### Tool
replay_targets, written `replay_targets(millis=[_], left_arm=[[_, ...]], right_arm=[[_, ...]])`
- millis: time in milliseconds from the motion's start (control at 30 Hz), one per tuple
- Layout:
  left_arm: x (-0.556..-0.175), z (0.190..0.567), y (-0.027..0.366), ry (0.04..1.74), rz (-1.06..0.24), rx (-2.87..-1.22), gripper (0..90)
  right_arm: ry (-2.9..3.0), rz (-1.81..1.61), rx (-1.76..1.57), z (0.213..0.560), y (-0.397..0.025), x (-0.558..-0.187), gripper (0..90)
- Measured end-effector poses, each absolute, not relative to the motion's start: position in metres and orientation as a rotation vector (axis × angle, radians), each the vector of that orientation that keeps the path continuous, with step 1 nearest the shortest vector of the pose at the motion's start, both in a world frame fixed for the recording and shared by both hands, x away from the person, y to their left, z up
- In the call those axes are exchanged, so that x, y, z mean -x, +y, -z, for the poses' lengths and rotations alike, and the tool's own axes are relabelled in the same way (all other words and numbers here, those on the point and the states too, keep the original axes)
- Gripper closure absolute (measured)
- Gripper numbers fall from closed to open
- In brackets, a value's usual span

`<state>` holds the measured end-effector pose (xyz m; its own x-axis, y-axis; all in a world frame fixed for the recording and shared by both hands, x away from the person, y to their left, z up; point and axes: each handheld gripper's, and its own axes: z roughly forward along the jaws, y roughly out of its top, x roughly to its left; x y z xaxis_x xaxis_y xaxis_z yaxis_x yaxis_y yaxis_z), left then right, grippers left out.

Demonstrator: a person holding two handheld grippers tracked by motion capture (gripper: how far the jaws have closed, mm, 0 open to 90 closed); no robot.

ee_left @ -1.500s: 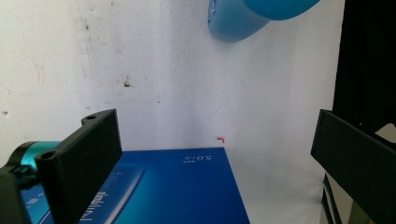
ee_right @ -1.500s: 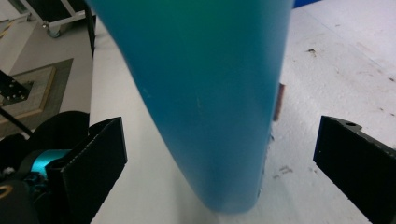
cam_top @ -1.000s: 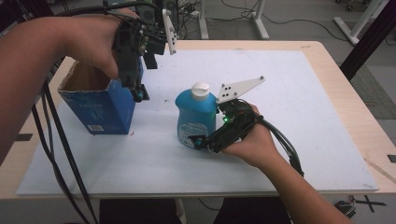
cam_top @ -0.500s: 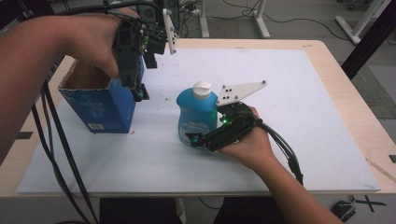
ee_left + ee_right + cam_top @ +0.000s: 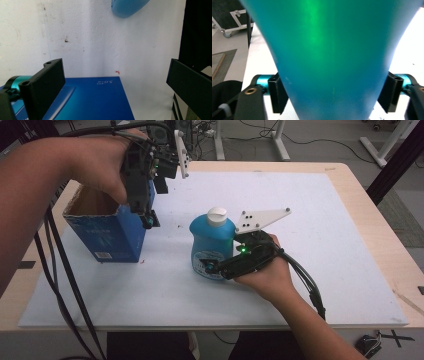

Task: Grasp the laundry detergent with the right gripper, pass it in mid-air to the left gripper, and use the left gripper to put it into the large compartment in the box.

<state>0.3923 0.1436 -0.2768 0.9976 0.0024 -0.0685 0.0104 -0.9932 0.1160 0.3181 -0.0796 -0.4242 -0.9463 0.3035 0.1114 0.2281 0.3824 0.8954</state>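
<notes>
Right gripper (image 5: 216,268) is clamped on the bottle (image 5: 210,245), just right of the box (image 5: 105,232); left gripper (image 5: 147,220) hangs wide open, probably touching the box's right wall.

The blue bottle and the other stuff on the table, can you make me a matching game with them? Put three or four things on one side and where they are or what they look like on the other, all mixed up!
Things:
1. blue bottle
2. bottle cap
3. blue box
4. left gripper

Descriptions:
A. white, on top
B. open at the top, standing at the table's left
C. jaws apart, at the box's edge
D. squeezed between the jaws of the right gripper

Pairs: 1-D, 2-A, 3-B, 4-C
</notes>
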Motion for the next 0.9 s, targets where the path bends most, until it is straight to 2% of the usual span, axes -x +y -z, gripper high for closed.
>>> replay_targets(millis=[167,300,900], left_arm=[[-0.3913,0.2762,0.1417,0.003,0.102,-3.022,1.7],[-0.3906,0.2766,0.1407,0.002,0.104,-3.023,1.7],[-0.3889,0.2764,0.1428,0.011,0.098,-3.025,1.7]], right_arm=[[2.554,-1.626,-0.487,0.4254,-0.0787,-0.3182,27.2],[2.552,-1.623,-0.475,0.4257,-0.0784,-0.3172,32.5],[2.528,-1.617,-0.466,0.4295,-0.0770,-0.3150,38.8]])
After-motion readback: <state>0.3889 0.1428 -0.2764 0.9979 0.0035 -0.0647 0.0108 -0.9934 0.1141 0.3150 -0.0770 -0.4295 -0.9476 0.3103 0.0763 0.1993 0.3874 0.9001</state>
